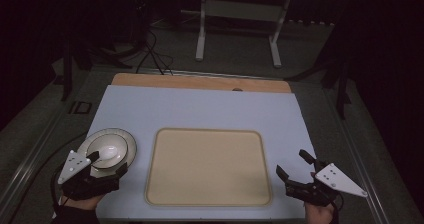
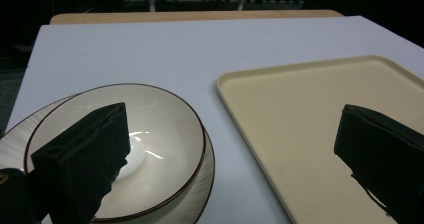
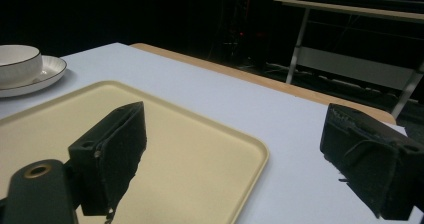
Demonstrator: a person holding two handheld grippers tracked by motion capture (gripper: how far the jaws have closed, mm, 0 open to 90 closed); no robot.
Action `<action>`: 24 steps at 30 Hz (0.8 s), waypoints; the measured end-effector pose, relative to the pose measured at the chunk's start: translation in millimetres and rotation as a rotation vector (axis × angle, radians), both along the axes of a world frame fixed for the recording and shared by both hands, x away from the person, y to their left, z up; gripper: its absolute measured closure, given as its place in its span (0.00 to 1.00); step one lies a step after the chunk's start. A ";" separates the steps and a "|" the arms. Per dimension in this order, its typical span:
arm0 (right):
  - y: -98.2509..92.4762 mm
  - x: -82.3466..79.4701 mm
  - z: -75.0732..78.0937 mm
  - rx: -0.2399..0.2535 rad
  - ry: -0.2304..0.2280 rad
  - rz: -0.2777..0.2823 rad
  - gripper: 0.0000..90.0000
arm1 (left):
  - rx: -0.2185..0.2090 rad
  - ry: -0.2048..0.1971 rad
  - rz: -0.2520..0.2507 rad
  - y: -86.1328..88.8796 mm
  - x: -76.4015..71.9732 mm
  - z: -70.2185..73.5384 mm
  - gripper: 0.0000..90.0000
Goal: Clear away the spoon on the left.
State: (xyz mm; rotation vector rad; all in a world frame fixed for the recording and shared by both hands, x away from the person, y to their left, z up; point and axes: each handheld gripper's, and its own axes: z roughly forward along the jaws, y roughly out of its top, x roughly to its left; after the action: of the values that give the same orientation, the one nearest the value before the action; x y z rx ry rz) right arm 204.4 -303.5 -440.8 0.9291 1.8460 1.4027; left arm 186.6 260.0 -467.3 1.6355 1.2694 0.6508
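Pale blue-white table [image 1: 200, 109] under dim light, wooden edge showing along the far side. Cream tray [image 1: 208, 167] lying flat at the middle of the near half, rounded corners, raised rim, nothing on it. To the tray's left, near the table's left edge: white bowl [image 1: 111, 149] with a thin dark rim line, sitting on a white plate [image 1: 131, 145] of the same trim.

Left gripper [image 1: 107, 163] low over the bowl and plate, held from below by the left hand [image 1: 80, 202], grey three-cornered plate on top. Jaws spread wide: in the left gripper view, one jaw in front of the bowl [image 2: 165, 134], over its hollow, the other off to the side over the tray [image 2: 300, 134]. Nothing between them (whether the jaw touches the bowl, impossible to tell). Plate [image 2: 209, 164] peeking out beneath the bowl's rim, just beside the tray's edge but apart from it.

Right gripper [image 1: 295, 166] at the table's near right corner, just right of the tray, gripped by the right hand [image 1: 320, 211]. Jaws likewise wide apart and holding nothing. In the right gripper view, one jaw over the tray [image 3: 200, 134], the other over bare table [image 3: 280, 104]; bowl [image 3: 17, 64] and plate [image 3: 47, 74] well away at the far left.

Beyond the table: dark floor, cables, and the white legs of another table [image 1: 237, 29].
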 end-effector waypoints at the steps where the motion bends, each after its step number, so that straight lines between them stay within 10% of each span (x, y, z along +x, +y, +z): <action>1: -0.1 -0.1 -0.1 0.000 0.001 -0.001 0.13 | -0.003 -0.002 -0.009 -0.1 0.1 0.0 0.02; 24: 1.3 -1.7 -0.2 -0.016 0.013 -0.007 0.13 | 0.056 -0.034 -0.255 2.2 5.3 25.8 0.04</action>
State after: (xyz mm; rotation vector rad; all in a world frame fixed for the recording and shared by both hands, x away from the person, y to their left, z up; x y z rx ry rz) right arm 202.7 -302.2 -441.0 0.9376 1.8591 1.3793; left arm 191.9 262.2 -441.6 1.7879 1.0042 0.5575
